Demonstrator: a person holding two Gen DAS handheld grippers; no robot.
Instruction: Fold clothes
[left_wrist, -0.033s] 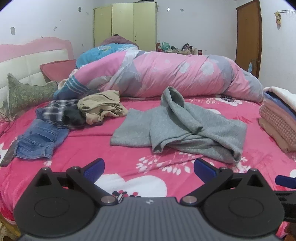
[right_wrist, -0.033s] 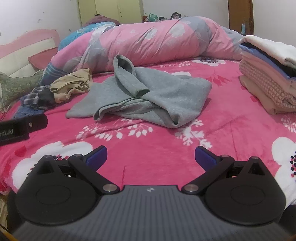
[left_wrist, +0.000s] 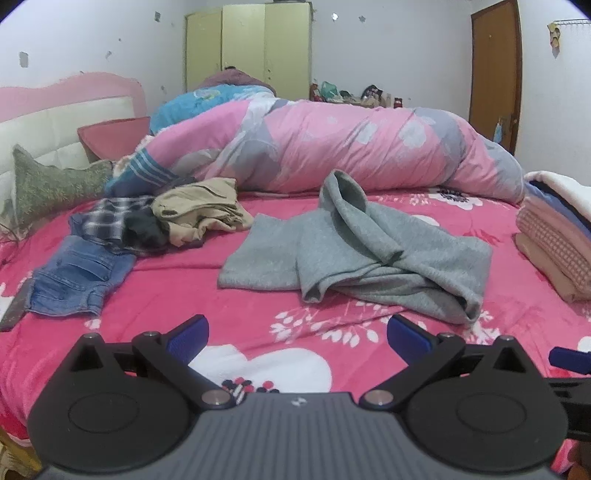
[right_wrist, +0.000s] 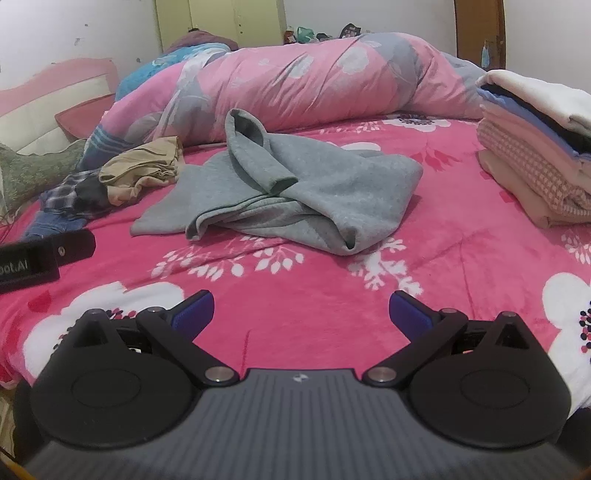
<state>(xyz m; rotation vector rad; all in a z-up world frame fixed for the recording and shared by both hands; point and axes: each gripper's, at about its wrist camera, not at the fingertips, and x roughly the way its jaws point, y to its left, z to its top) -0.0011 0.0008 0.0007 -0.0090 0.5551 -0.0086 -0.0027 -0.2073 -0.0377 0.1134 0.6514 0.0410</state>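
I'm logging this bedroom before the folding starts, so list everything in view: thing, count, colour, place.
sweater: one, grey, crumpled mid-bed
jeans: one, blue, bed's left edge
plaid shirt: one, dark checked, beyond the jeans
tan garment: one, beige, bunched left of the sweater
folded stack: one pile, cream, blue, pink check, beige, bed's right side
duvet: one, pink and grey, rolled across the far side
blanket: one, pink floral, covering the bed
pillow: one, pink, by the headboard
wardrobe: one, pale yellow, back wall
door: one, brown, right
left tongs: open, over the near edge
right tongs: open, over the near edge
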